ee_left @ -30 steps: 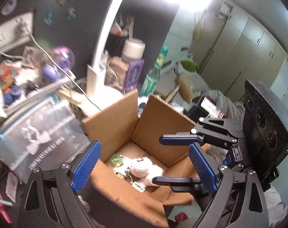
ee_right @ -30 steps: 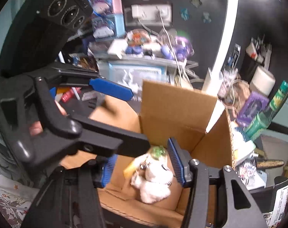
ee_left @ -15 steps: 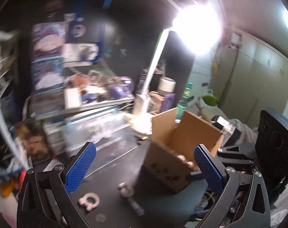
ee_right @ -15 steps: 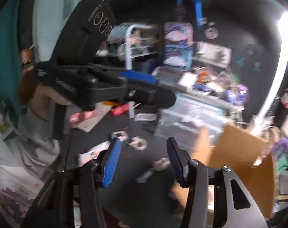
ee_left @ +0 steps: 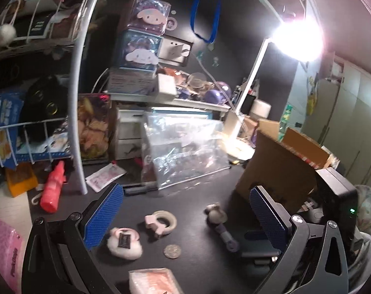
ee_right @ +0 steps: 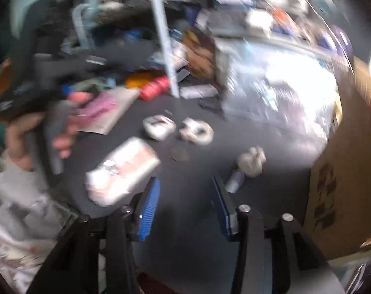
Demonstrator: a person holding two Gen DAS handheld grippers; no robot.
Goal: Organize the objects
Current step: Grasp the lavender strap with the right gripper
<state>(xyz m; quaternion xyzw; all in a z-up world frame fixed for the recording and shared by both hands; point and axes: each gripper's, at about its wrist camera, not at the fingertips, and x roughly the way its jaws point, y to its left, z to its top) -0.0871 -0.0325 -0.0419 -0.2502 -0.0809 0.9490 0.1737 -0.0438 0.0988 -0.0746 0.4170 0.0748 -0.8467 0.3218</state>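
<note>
On the dark desk (ee_left: 197, 242), just beside the cardboard box (ee_left: 278, 171) standing toward its right edge, a handful of small bits are still left loose, so this looks like the reach-for-the-next-item step. A fluffy white charm (ee_left: 123, 241), a tape ring (ee_left: 161, 223), a coin (ee_left: 172, 251), a little plush keychain (ee_left: 218, 216) and a pink packet (ee_left: 153, 281) at the near edge can be made out.

The left gripper (ee_left: 185, 220) is held with its fingers spread as wide as they go, nothing between them. The tape ring and coin are framed in the gap, the fluffy charm is right by the left finger, and the keychain sits nearer the right one. Nothing is touched yet.

The right gripper (ee_right: 185, 203) is seen through heavy blur; its fingers have just been closing but are still apart, with only bare desk between them. The keychain (ee_right: 250, 161) lies just beyond the right finger's tip, between it and the box.

Next, probably, one item has to be picked and straddled. The flat coin is likely the awkward one.
</note>
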